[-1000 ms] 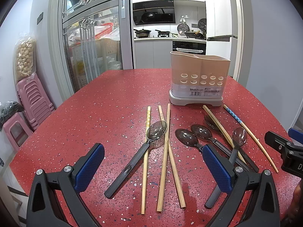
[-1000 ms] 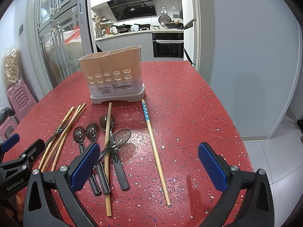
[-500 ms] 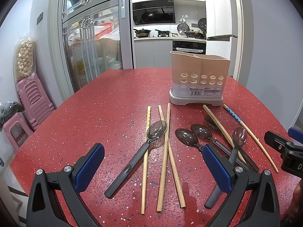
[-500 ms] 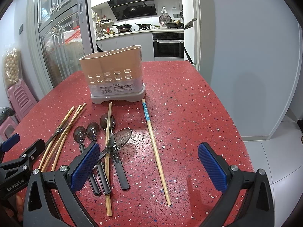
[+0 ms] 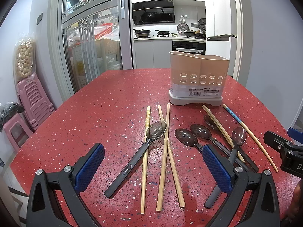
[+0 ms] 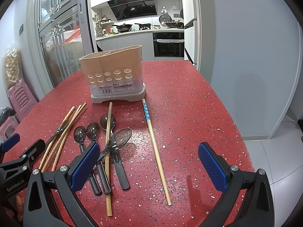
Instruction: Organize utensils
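A beige two-compartment utensil holder (image 5: 197, 79) (image 6: 113, 75) stands upright on the red speckled table (image 5: 94, 117). In front of it lie several wooden chopsticks (image 5: 162, 160) and several dark clear spoons. One spoon (image 5: 140, 155) rests among three chopsticks on the left. Other spoons (image 6: 90, 151) cluster with a chopstick (image 6: 108, 151) laid across them. A chopstick with a blue patterned end (image 6: 155, 147) lies alone on the right. My left gripper (image 5: 153, 168) hovers open over the left group. Above the blue-ended chopstick my right gripper (image 6: 149, 166) is open and holds nothing.
The table's right edge (image 6: 246, 141) drops to a white tiled floor beside a grey wall. Pink stacked stools (image 5: 32, 102) stand left of the table by glass sliding doors. A kitchen with an oven (image 6: 168, 45) lies behind.
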The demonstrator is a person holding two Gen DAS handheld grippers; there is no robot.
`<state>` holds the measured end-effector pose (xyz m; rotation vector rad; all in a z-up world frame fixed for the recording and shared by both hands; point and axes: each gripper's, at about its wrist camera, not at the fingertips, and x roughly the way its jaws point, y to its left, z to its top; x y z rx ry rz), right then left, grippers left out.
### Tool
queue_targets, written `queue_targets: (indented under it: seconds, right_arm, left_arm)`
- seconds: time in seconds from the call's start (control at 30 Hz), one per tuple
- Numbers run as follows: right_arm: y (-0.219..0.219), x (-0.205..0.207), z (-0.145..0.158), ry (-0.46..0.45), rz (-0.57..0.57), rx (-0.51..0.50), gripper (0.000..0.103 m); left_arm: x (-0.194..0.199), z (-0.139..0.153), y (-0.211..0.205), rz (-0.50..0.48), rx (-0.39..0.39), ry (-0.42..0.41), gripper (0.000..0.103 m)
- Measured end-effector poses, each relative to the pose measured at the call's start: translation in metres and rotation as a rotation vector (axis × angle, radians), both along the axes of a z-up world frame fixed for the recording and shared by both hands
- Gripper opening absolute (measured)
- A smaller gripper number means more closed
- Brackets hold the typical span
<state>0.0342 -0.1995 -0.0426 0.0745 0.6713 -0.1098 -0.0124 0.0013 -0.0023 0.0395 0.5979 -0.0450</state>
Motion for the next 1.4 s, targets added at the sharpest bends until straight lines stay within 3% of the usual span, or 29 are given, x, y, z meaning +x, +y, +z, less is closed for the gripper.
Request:
queue_targets:
  seconds: [0.67,0.97,1.2,1.3,1.4]
  right_arm:
    - [-0.002,0.004,0.0,0.033,0.004,0.015,0.103]
    - [-0.014,0.038,0.002,0.158,0.052,0.016,0.103]
    - [-0.022,0.077,-0.003,0.292,0.094,0.018,0.103]
    - [-0.024,0.093,-0.008,0.345,0.104,0.005,0.1]
    - [-0.024,0.11,-0.016,0.402,0.116,-0.001,0.09]
  left_arm:
    - [0.012,0.003,0.008,-0.004,0.027,0.032,0.103]
    - [0.047,-0.009,0.034,-0.061,0.056,0.169,0.103]
    - [0.068,-0.017,0.033,-0.128,0.069,0.223,0.103]
    - [0.076,-0.018,0.033,-0.141,0.055,0.248,0.103]
    - [0.086,-0.021,0.034,-0.156,0.044,0.279,0.103]
